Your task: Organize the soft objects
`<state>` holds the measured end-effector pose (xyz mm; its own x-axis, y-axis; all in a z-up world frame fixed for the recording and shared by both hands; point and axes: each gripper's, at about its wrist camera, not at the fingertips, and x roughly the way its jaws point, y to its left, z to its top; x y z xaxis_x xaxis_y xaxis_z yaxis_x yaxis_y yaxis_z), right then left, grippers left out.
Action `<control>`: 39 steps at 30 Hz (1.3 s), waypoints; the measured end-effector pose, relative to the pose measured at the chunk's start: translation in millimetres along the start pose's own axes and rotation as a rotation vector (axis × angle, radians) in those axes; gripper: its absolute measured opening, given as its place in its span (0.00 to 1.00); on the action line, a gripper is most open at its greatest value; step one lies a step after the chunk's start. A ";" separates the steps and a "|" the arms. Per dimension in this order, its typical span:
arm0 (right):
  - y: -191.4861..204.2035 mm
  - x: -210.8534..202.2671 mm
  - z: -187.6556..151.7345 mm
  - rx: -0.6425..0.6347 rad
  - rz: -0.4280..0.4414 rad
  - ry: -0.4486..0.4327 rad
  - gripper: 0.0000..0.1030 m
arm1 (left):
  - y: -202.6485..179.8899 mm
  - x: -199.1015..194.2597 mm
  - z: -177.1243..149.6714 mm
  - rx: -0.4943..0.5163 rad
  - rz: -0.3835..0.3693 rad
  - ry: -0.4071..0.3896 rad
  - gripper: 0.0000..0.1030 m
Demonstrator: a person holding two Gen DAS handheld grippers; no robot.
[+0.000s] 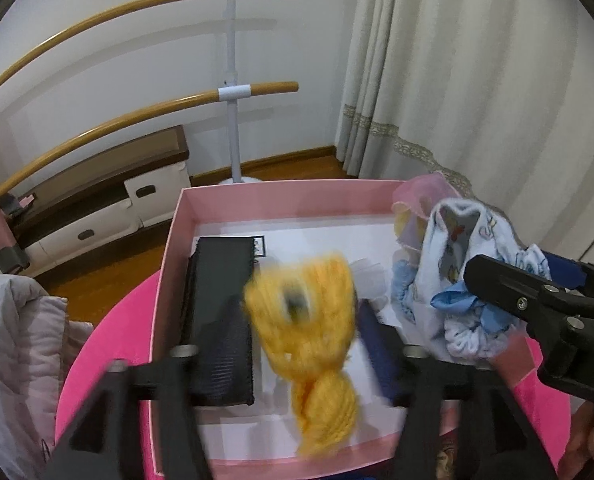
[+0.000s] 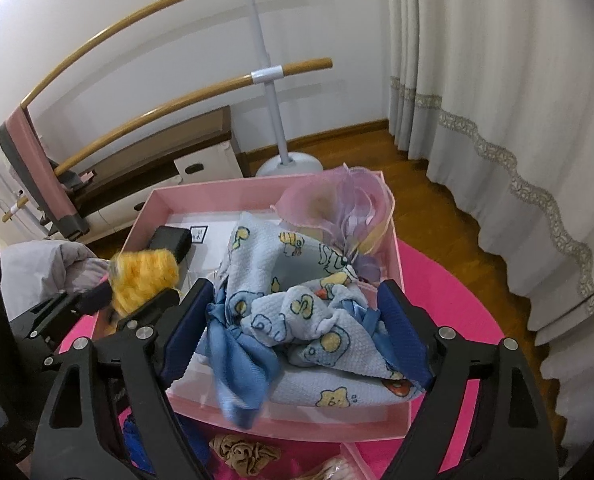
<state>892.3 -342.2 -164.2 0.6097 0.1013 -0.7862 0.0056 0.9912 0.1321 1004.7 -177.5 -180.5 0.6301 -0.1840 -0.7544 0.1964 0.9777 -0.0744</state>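
A chunky yellow knitted piece [image 1: 309, 320], ribbed and twisted into a knot at its lower end, sits blurred between the wide-spread fingers of the left gripper [image 1: 297, 344], above the floor of the pale pink cardboard box [image 1: 185, 208]. The pads do not seem to press it, though the blur makes that hard to judge. Beside it in the box lies a flat black ribbed woven pouch [image 1: 221, 320], rectangular.

The right gripper [image 2: 309, 320] has its jaws spread wide, with the dark blue textured pads on either side of a crumpled bundle. This is a light blue waffle-textured cloth [image 2: 297, 292] printed with yellow cartoon shapes, with a glossy blue satin ribbon [image 2: 237, 364] hanging down. The bundle rests over the right part of the box, next to a sheer lilac and peach gauze frill [image 2: 337, 200]. The box stands on a bright pink round table [image 2: 457, 304].
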 end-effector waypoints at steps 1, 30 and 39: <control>-1.3 1.2 -0.9 0.005 0.003 0.002 0.81 | -1.0 -0.5 0.0 -0.004 0.012 -0.008 0.82; 21.9 -121.6 -46.8 0.015 0.018 -0.249 1.00 | -25.2 -142.7 -101.2 0.002 0.134 -0.226 1.00; 27.0 -176.0 -90.4 0.014 -0.016 -0.320 1.00 | -29.2 -210.5 -133.9 0.002 0.119 -0.273 1.00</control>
<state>713.5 -325.6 -76.8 0.8277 0.0513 -0.5588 0.0273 0.9910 0.1313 765.8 -153.8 -106.9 0.8275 -0.0886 -0.5545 0.1101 0.9939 0.0055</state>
